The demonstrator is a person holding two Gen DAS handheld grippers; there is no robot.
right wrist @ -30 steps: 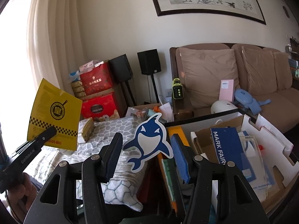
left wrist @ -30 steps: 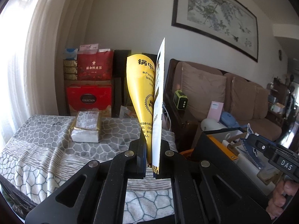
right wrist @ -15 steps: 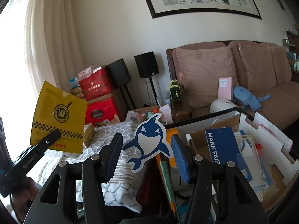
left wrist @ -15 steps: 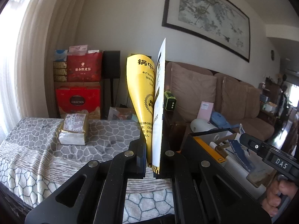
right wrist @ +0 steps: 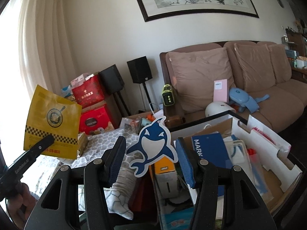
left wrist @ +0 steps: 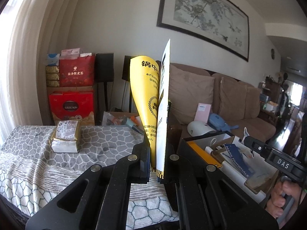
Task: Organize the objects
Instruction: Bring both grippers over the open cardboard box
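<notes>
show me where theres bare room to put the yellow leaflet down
Free: the patterned blanket between the foil packet and the left gripper, and nearer than the packet. Crowded: the open box on the right, full of papers.

My left gripper (left wrist: 157, 164) is clamped tight on the leaflet (left wrist: 153, 103); my right gripper (right wrist: 150, 160) pinches the whale card (right wrist: 153, 143), both tilted slightly downward.
</notes>
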